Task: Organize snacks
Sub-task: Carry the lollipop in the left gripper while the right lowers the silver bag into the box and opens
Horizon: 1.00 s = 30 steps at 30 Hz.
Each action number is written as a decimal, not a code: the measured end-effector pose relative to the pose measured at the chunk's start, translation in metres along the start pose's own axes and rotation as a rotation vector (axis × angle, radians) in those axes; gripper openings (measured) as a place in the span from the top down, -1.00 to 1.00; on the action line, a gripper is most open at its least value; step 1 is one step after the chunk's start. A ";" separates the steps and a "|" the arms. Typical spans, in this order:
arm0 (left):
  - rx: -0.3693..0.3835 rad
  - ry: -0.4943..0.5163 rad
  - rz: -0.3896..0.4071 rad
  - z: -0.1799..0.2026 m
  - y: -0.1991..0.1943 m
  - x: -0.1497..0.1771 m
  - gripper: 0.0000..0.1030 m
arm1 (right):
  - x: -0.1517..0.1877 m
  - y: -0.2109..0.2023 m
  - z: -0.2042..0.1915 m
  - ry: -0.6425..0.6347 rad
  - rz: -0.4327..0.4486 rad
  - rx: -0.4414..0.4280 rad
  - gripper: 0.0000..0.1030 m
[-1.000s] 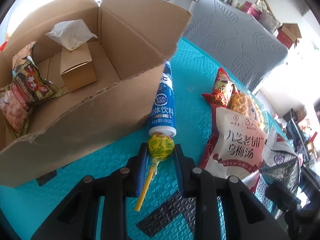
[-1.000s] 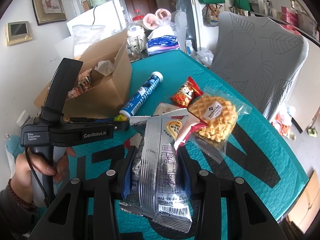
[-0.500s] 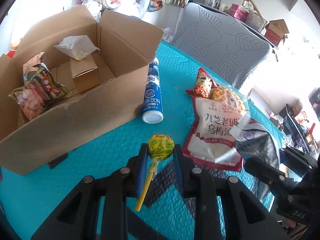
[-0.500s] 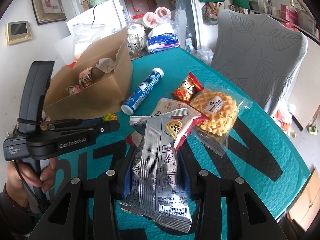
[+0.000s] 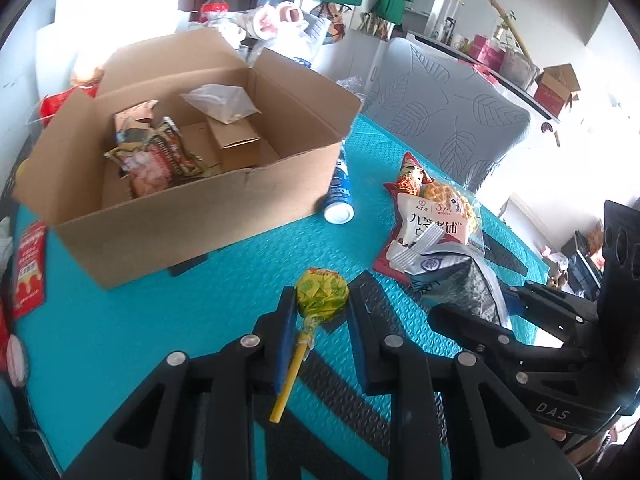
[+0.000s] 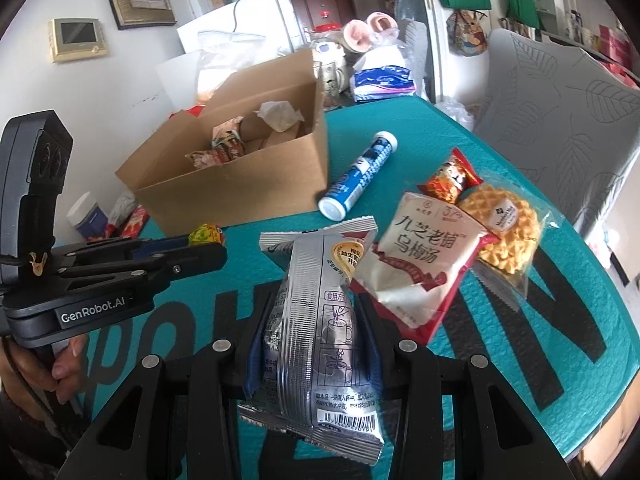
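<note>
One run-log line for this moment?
left tool: shut on lollipop | right tool: shut on silver sachet | cardboard box: open | both loads outside box

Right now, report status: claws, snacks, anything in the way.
Left claw shut on lollipop. Right claw shut on silver packet. Cardboard box open ahead, some snacks inside. Blue tube lies against the box's side; more packets on the mat.
</note>
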<state>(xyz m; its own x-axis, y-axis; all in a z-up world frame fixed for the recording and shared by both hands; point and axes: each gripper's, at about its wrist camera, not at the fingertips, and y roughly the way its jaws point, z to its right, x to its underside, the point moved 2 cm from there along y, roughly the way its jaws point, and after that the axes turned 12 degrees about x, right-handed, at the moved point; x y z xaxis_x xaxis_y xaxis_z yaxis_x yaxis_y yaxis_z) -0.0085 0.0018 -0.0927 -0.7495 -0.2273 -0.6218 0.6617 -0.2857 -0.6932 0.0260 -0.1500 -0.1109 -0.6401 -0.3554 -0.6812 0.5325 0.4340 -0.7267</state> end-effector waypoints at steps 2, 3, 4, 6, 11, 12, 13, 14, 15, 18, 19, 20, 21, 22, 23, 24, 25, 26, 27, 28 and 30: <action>-0.009 -0.011 0.015 -0.002 -0.009 0.003 0.52 | -0.002 -0.002 -0.010 -0.020 0.005 -0.028 0.22; -0.015 -0.018 0.025 -0.003 -0.014 0.004 0.52 | -0.002 -0.002 -0.016 -0.032 0.007 -0.043 0.22; -0.026 -0.022 0.036 -0.004 -0.020 0.006 0.52 | -0.003 -0.004 -0.021 -0.043 0.010 -0.056 0.22; -0.050 -0.027 0.056 -0.006 -0.032 0.009 0.52 | -0.005 -0.005 -0.030 -0.064 0.016 -0.083 0.22; -0.106 -0.049 0.104 -0.014 -0.061 0.014 0.52 | -0.013 -0.007 -0.055 -0.121 0.029 -0.148 0.22; -0.116 -0.053 0.117 -0.016 -0.067 0.015 0.52 | -0.015 -0.008 -0.060 -0.132 0.032 -0.160 0.22; -0.122 -0.056 0.127 -0.017 -0.071 0.014 0.52 | -0.017 -0.008 -0.065 -0.144 0.036 -0.172 0.22; -0.130 -0.058 0.139 -0.019 -0.076 0.013 0.52 | -0.019 -0.010 -0.070 -0.155 0.040 -0.181 0.22; -0.136 -0.059 0.148 -0.020 -0.080 0.012 0.52 | -0.022 -0.011 -0.074 -0.166 0.046 -0.190 0.22; -0.146 -0.058 0.179 -0.021 -0.090 0.006 0.52 | -0.030 -0.015 -0.085 -0.197 0.067 -0.209 0.22; -0.147 -0.056 0.189 -0.021 -0.093 0.004 0.52 | -0.034 -0.018 -0.087 -0.208 0.077 -0.214 0.22; -0.149 -0.051 0.200 -0.020 -0.096 0.001 0.52 | -0.038 -0.020 -0.090 -0.217 0.087 -0.217 0.22; -0.152 -0.042 0.213 -0.019 -0.099 -0.003 0.52 | -0.043 -0.022 -0.091 -0.225 0.096 -0.218 0.22; -0.152 -0.035 0.226 -0.018 -0.101 -0.007 0.52 | -0.047 -0.024 -0.092 -0.235 0.104 -0.219 0.22; -0.148 -0.030 0.240 -0.018 -0.103 -0.012 0.52 | -0.053 -0.026 -0.094 -0.243 0.108 -0.221 0.22; -0.144 -0.027 0.249 -0.017 -0.105 -0.016 0.52 | -0.057 -0.027 -0.094 -0.250 0.114 -0.219 0.22; -0.139 -0.023 0.258 -0.017 -0.106 -0.021 0.52 | -0.062 -0.029 -0.095 -0.259 0.122 -0.218 0.22; -0.135 -0.019 0.266 -0.017 -0.106 -0.026 0.52 | -0.068 -0.030 -0.095 -0.266 0.132 -0.219 0.22; -0.129 -0.014 0.274 -0.016 -0.107 -0.032 0.52 | -0.073 -0.032 -0.095 -0.272 0.142 -0.219 0.22; -0.124 -0.007 0.284 -0.015 -0.108 -0.038 0.52 | -0.079 -0.034 -0.095 -0.278 0.154 -0.217 0.22; -0.118 0.010 0.304 -0.014 -0.110 -0.050 0.52 | -0.091 -0.037 -0.095 -0.284 0.182 -0.202 0.22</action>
<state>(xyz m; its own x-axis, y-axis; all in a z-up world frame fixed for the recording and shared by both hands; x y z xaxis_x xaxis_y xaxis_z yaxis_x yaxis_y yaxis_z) -0.0435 0.0571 0.0093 -0.5170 -0.2762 -0.8102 0.8536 -0.0964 -0.5119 0.0117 -0.0555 -0.0137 -0.3515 -0.4601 -0.8153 0.4856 0.6550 -0.5790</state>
